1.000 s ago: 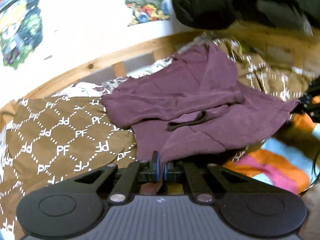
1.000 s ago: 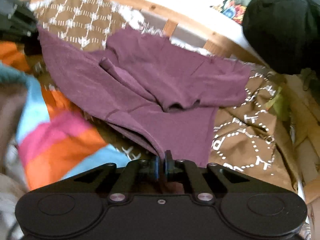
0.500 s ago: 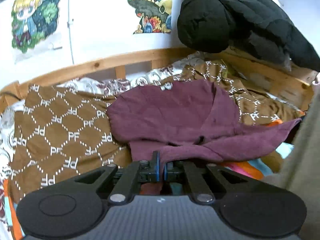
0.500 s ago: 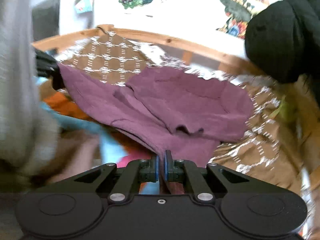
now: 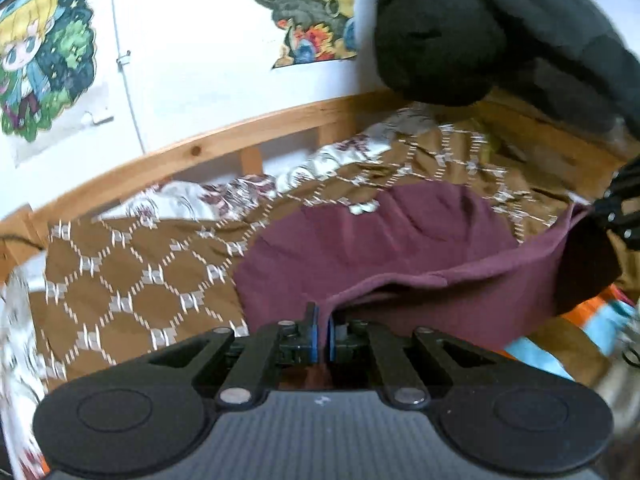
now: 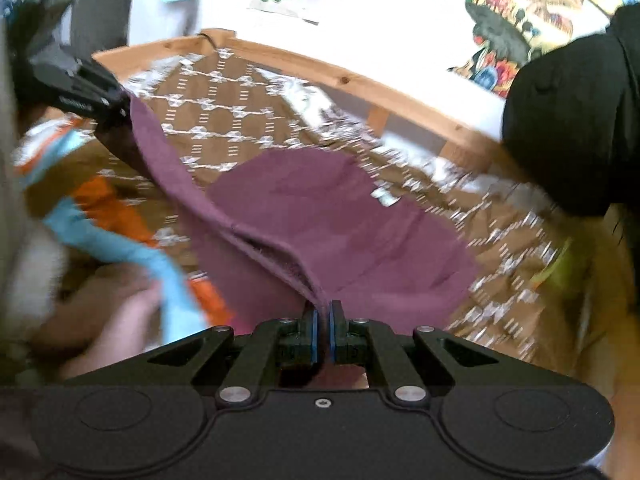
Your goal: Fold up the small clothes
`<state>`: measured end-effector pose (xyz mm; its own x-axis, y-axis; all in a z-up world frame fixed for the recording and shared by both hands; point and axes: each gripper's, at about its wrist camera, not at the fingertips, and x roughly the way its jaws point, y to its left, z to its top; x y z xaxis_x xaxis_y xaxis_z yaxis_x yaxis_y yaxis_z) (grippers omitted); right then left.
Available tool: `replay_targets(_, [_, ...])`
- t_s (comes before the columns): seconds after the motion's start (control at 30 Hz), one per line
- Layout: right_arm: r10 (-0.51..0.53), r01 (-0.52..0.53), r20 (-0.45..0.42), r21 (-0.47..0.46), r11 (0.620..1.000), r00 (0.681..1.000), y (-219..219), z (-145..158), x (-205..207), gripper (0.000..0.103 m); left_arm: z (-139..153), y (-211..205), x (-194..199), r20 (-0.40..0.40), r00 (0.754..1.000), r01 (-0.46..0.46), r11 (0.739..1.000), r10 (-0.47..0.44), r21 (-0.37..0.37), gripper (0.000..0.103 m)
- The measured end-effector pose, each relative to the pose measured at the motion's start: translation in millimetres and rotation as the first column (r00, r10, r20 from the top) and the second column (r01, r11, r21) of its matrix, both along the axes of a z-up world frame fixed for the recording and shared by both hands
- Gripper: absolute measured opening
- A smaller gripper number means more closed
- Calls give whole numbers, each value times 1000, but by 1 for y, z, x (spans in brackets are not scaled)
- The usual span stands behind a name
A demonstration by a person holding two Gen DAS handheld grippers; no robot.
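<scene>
A maroon garment is stretched in the air between two grippers, its far part sagging onto a brown quilt patterned with white diamonds. In the left wrist view the left gripper sits at 6 o'clock, its blue-padded jaws nearly closed and pinching the garment's near edge. The right gripper shows at 3 o'clock as a black frame gripping the cloth's far corner. In the right wrist view the right gripper also sits at 6 o'clock, jaws narrow and clamped on a folded hem of the maroon garment, while the left gripper appears at 10 o'clock holding the opposite corner.

Around the garment, an orange and blue striped cloth lies at 8 o'clock in the right view, under the raised edge. A wooden bed rail curves behind the quilt. A black padded jacket hangs at 1 o'clock, overlapping the rail. Cartoon posters are on the white wall.
</scene>
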<state>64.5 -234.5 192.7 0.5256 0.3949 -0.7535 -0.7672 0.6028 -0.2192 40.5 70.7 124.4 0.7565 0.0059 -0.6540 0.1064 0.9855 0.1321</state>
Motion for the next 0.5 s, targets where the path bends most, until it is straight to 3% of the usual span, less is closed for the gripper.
replay_targets(0.1, [1,1,54,-25,1000,999,8,-6,46,5,-2,1,50,-26,999,-28,998,30,58,5])
replay_targets(0.23, [-17,22,105,-50,998,994,27,-24,107,5,-16,13,120,-42,996,-70,995,74,76,5])
replay_targets(0.5, [-131,131,93,8,991,987,46,-90,210,5,-76,39,224,-71,991,-118,993,118,4,5])
